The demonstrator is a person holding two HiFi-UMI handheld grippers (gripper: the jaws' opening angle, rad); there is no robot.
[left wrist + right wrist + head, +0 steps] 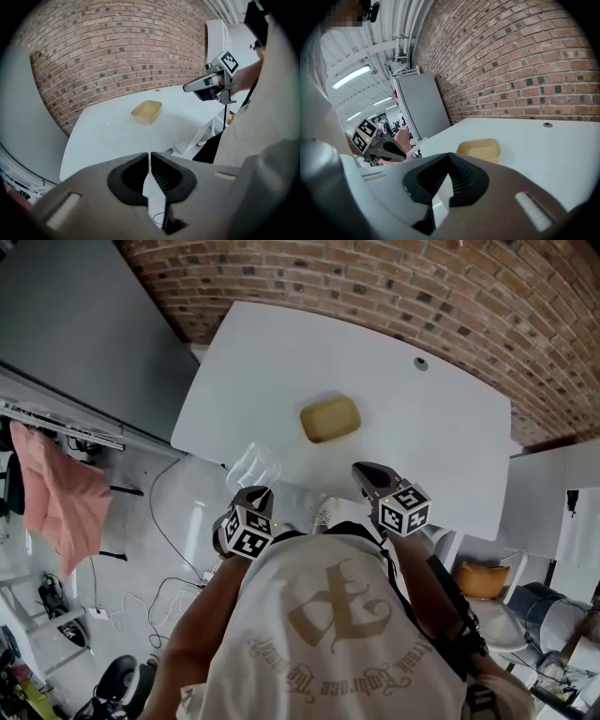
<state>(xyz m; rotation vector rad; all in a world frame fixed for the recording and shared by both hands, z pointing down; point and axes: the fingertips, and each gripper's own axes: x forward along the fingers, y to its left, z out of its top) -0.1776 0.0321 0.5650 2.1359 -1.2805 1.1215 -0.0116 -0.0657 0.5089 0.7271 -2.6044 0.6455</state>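
**Both tools shut and empty, tray sitting ahead of them**

Quick rundown. The left tool has its jaws together w/ just a hairline slit between the tips and nothing in there. Same w/ the right tool: tips meet, nothing clamped. Both hang at the near edge of the white counter, side by side, well apart from each other.

The tan rectangular plastic tray sits on the counter ahead of both tools, fwd-right of the left one and fwd-left of the right one, not touching either. It's open side up and looks empty inside, afaict.

There's also a clear plastic tub at the counter edge right in front of the left tool's tip. Can't tell if they touch.

Red brick wall is beyond the counter's far side, and a pink cloth hangs way off to the left tool's left.
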